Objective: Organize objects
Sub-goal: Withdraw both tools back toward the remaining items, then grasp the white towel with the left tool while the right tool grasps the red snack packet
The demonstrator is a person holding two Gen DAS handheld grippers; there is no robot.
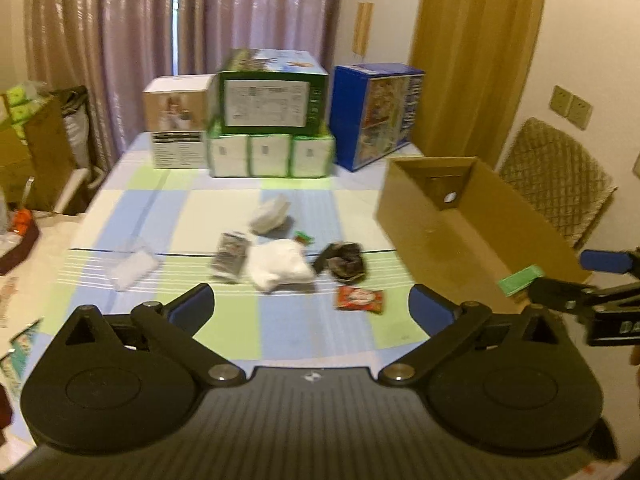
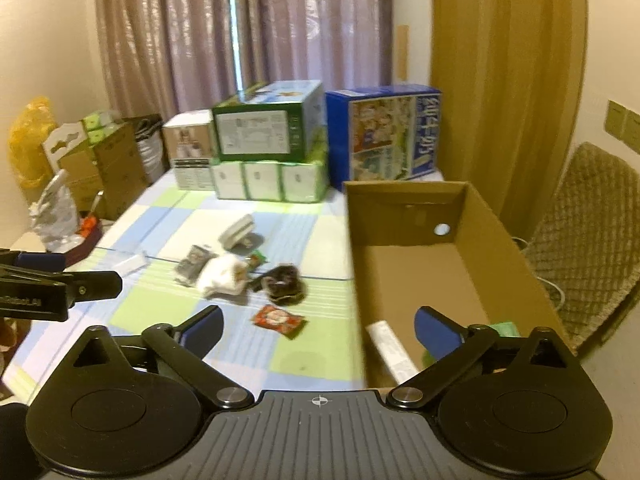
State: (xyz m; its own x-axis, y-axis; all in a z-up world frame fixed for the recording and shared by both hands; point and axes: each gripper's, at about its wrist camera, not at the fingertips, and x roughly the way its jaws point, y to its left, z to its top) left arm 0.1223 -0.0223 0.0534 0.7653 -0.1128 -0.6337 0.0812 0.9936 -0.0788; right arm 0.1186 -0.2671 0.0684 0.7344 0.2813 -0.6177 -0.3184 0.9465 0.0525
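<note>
1. Surface [image 2: 304, 232], covered with a blue, green and white checked cloth; carries everything listed below
2. Open cardboard box [image 2: 472, 216], right side of the surface; holds a long white packet [image 2: 390, 346] against its near left wall and a green item [image 2: 505, 328] at its near end, partly hidden behind the right gripper's finger; the rest of its floor is bare
3. Closed cartons stacked at the far edge: blue carton [image 2: 384, 132], green carton [image 2: 268, 124] on top of a row of white-and-green packs [image 2: 268, 180], small brown carton [image 2: 188, 136] on a white one
4. Loose items, mid-surface, outside the box: white bag [image 2: 224, 276], dark crumpled pouch [image 2: 284, 280], grey packet [image 2: 192, 264], white folded item [image 2: 238, 232], clear packet [image 1: 132, 268], red snack packet [image 2: 280, 320] nearest the grippers
5. Left gripper [image 1: 312, 306]: jaws spread wide, holding nothing, above the near surface
6. Right gripper [image 2: 318, 322]: jaws spread wide, holding nothing, over the box's near left corner
</note>
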